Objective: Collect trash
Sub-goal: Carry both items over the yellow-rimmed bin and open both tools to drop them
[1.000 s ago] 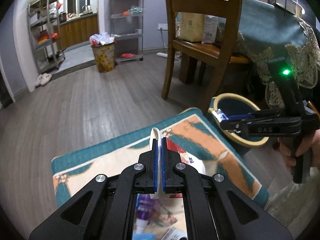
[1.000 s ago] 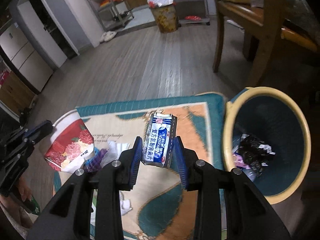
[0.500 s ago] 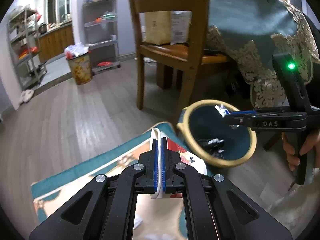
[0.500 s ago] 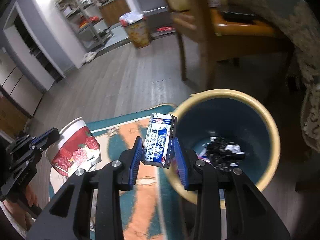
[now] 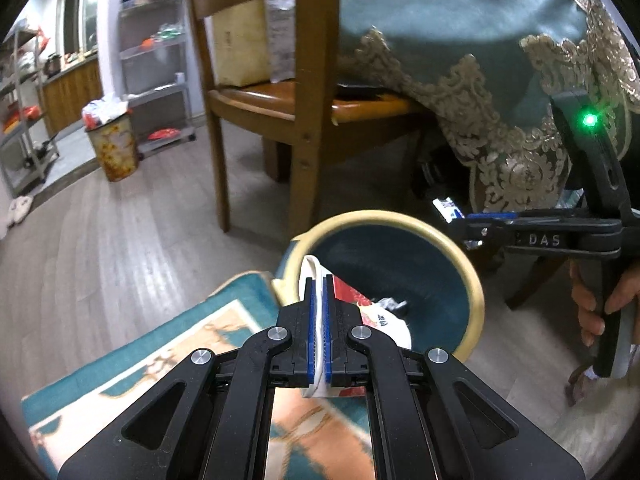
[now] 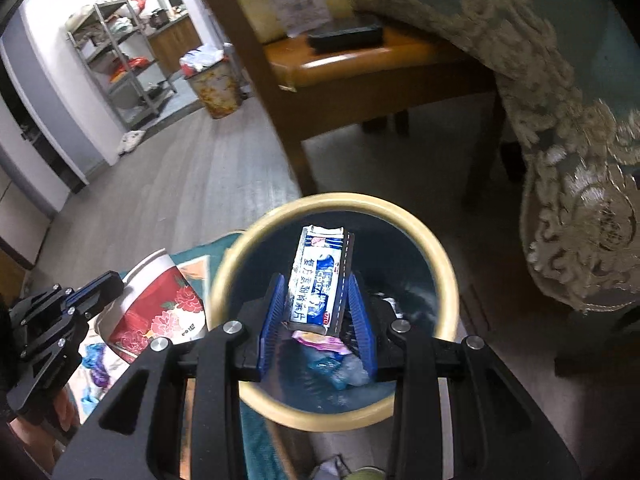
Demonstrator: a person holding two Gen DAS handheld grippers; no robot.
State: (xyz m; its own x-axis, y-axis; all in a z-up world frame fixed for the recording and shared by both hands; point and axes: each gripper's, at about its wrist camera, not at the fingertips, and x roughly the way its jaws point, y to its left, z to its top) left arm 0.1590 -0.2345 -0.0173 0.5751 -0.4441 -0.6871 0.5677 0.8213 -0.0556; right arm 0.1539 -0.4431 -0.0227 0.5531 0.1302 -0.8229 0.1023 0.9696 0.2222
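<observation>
A dark blue bin with a yellow rim (image 5: 472,280) (image 6: 444,264) stands on the floor by the rug, with trash inside. My left gripper (image 5: 319,280) is shut on the white rim of a red flowered paper cup (image 5: 360,308), held at the bin's near-left edge; the cup also shows in the right wrist view (image 6: 156,312). My right gripper (image 6: 318,308) holds a blue and white medicine box (image 6: 322,276) above the bin's opening; its jaws stand slightly wider than the box. The box's end shows in the left wrist view (image 5: 448,208).
A wooden chair (image 5: 300,92) stands just behind the bin. A table with a teal, lace-edged cloth (image 5: 480,60) hangs to the right. A patterned rug (image 5: 168,344) carries more scraps (image 6: 96,364). A second full bin (image 5: 114,148) and metal shelves (image 5: 156,60) stand far left.
Both grippers have moved toward the bin. The medicine box has gone from over the rug to over the bin's opening, and the right jaws have widened. The cup has reached the bin's edge.
</observation>
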